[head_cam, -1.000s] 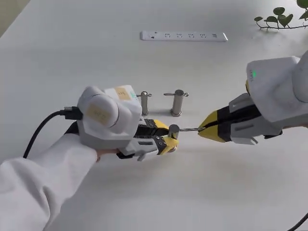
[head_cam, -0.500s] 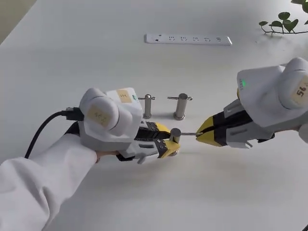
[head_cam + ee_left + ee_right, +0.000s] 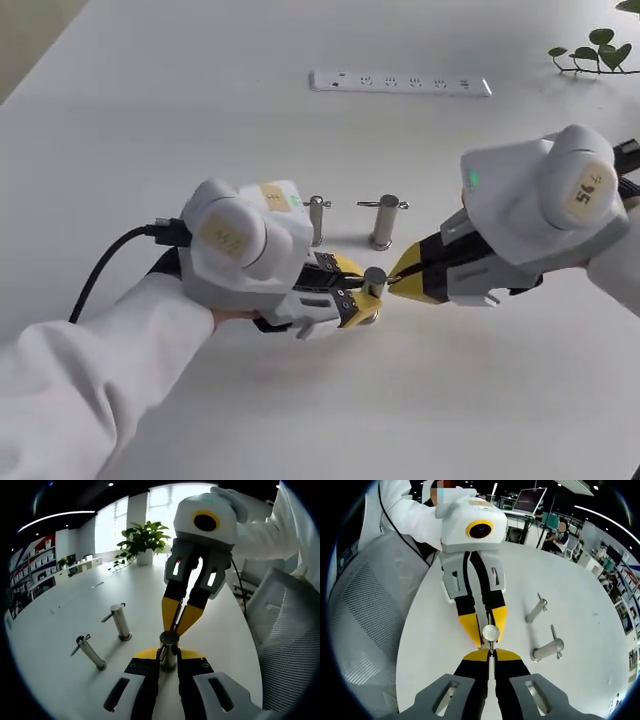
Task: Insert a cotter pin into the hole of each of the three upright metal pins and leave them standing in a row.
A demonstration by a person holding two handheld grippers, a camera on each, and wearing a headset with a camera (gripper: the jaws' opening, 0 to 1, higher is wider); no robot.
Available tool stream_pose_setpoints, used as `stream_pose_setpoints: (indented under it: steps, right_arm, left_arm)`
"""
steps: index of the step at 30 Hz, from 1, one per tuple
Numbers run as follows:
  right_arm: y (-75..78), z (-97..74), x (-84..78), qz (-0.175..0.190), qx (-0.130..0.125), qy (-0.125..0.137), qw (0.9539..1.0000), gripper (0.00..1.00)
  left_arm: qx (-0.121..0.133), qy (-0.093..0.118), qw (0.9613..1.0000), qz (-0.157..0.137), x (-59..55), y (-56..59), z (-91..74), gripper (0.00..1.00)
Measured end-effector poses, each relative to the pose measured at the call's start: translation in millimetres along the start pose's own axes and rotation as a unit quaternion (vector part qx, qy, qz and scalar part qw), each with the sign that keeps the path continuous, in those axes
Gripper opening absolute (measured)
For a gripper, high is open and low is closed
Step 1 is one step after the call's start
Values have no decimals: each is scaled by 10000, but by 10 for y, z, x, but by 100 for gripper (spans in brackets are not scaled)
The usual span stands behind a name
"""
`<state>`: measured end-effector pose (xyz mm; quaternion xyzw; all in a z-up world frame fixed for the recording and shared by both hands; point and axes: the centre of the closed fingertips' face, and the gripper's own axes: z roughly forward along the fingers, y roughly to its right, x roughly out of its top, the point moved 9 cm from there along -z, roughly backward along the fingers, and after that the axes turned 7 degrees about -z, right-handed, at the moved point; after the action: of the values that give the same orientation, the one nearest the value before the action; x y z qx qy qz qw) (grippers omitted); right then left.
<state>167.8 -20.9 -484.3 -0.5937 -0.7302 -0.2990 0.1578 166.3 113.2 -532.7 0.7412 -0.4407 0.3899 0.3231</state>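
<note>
Right gripper (image 3: 396, 279) pinches the cotter (image 3: 387, 279), tip at the pin (image 3: 374, 283) head. Left gripper (image 3: 362, 300) clamps that pin upright on the table (image 3: 300, 400).

Cotter: probably light, springy wire, so hold it near the loop. Pin: smooth, stiff, likely slippery steel, so grip it low.

Rear pins (image 3: 317, 220) (image 3: 385, 222) stand just behind, cotters through.

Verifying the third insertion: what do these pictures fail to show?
How far the thin wire cotter pin has entered: right gripper view, right tongs cover most of it.
Base of the short upright steel pin: left gripper view, hidden between the left tongs.
Its cross hole: head view, too small.
</note>
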Motion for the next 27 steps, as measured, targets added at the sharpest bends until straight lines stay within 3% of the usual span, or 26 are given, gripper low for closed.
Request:
stream_pose_setpoints:
  steps: [7, 9, 16, 19, 22, 25, 27]
  right_arm:
    - [27, 63, -9, -411, 144, -91, 9990, 0]
    - [44, 75, 24, -695, 195, -185, 9972, 0]
    - [31, 68, -14, -882, 338, -207, 9953, 0]
    - [39, 87, -50, -856, 262, -249, 9957, 9]
    - [36, 57, -102, -603, 157, -239, 9978, 15]
    - [4, 66, -125, 25, 137, 78, 9999, 18]
    - [-16, 78, -135, 431, 115, 326, 9985, 21]
  left_arm:
    - [6, -103, 9998, 197, 9, 12, 3, 11]
    - [4, -130, 9997, 227, 8, 9, 3, 11]
    - [7, -154, 9994, 295, 4, 0, 8, 12]
    - [6, -180, 9993, 327, -3, 0, 4, 17]
    - [-48, -223, 9994, 250, -33, 0, -25, 34]
    - [-180, -201, 9996, 60, -61, 15, -69, 46]
    - [-318, -108, 9994, -9, -73, 40, -107, 54]
